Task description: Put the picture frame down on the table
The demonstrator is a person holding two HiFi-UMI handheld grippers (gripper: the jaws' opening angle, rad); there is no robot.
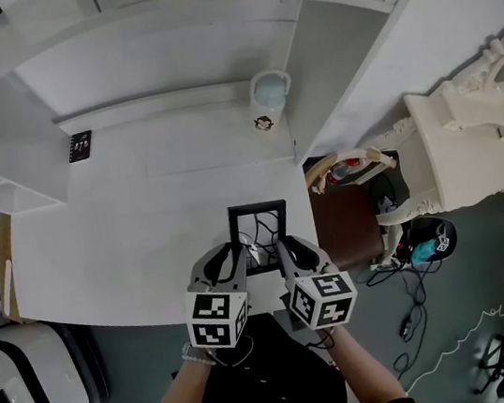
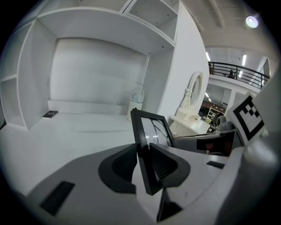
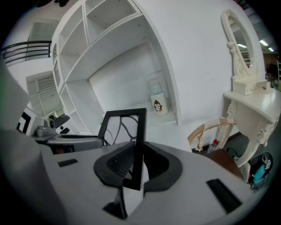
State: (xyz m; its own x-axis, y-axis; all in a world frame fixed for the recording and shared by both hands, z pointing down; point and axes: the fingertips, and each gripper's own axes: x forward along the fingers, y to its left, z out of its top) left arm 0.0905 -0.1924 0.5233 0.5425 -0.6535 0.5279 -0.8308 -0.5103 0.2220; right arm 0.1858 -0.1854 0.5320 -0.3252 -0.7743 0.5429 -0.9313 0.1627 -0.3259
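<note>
Two grey tools share one load.

In the head view, the left gripper [image 1: 235, 263] and the right gripper [image 1: 287, 257] each pinch a side rail of the black rectangular picture frame [image 1: 255, 211]. It hangs over the near part of the smooth white table [image 1: 134, 233], close to the front edge. Whether its underside touches the top I cannot tell.

In the left gripper view, the ribbed black pads [image 2: 125, 163] are clamped on the frame's rail [image 2: 141, 132], one on each face. The frame stands tilted, its far end raised towards the alcove.

In the right gripper view, the jaws likewise grip the other rail [image 3: 140, 132], and pale glass with dark curving lines shows behind it.

To set it down well, I would sink both hands at an even pace so the frame does not twist. I would let its back settle flat, well in from the edge, and only then loosen both grips together.

The tabletop is bare and looks slippery, so a nudge could slide the frame. At the back, under white shelving, stand a white cylindrical bottle with a penguin picture [image 1: 268, 98] and a small black card [image 1: 80, 145]. To the right are an ornate white dressing table [image 1: 467, 152], a brown-seated chair [image 1: 346, 228] and cables on the grey floor [image 1: 446, 345].
</note>
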